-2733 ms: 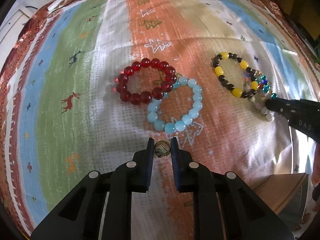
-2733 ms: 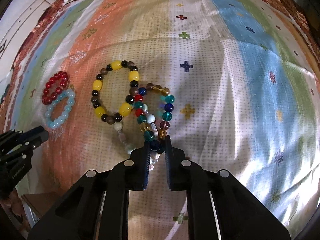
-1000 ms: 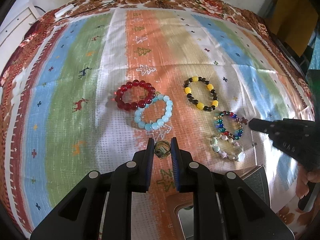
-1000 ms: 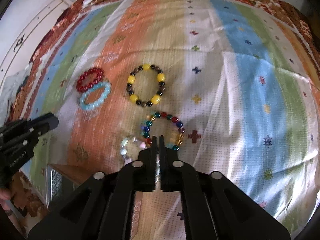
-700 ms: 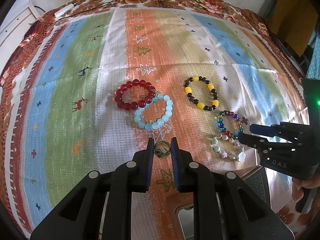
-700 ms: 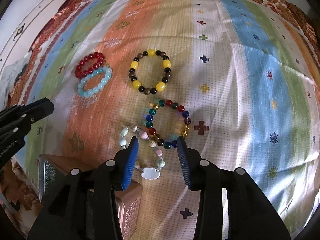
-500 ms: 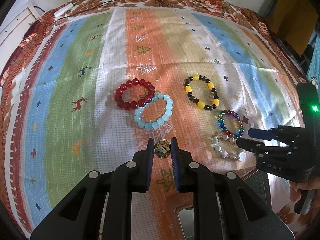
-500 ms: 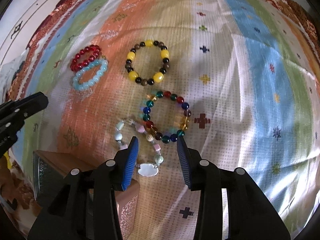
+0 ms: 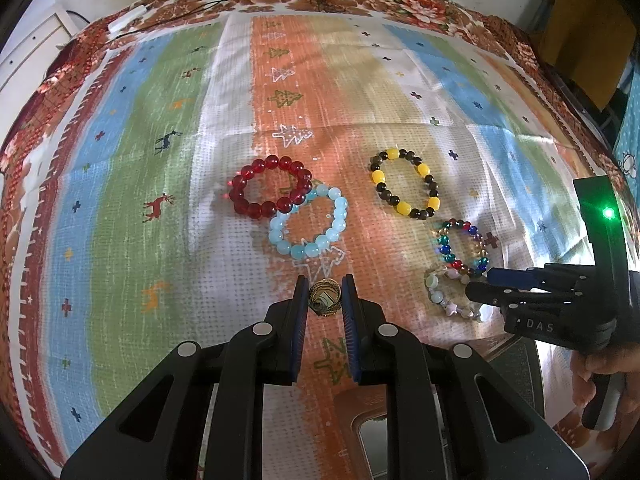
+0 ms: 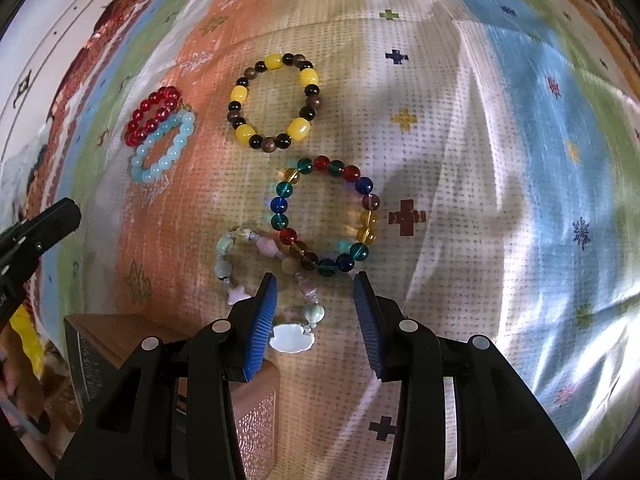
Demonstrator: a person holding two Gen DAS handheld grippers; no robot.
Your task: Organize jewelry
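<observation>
My left gripper (image 9: 324, 300) is shut on a small gold ring (image 9: 325, 302), held above the cloth. My right gripper (image 10: 315, 308) is open over a pastel shell bracelet (image 10: 264, 280), next to a multicoloured bead bracelet (image 10: 326, 216); it also shows in the left wrist view (image 9: 480, 286). A yellow-and-black bracelet (image 10: 274, 102), a red bracelet (image 9: 270, 192) and a light-blue bracelet (image 9: 308, 222) lie farther off on the cloth. The red and light-blue ones overlap.
A brown jewelry box (image 10: 120, 344) with a patterned side sits at the near edge, below both grippers; its open top shows in the left wrist view (image 9: 372, 432). The striped cloth (image 9: 140, 160) covers the whole table.
My right gripper dragged the multicoloured and pastel bracelets toward the box, let go and opened, and now hovers low over the pastel one. My left gripper rose and still holds the ring.
</observation>
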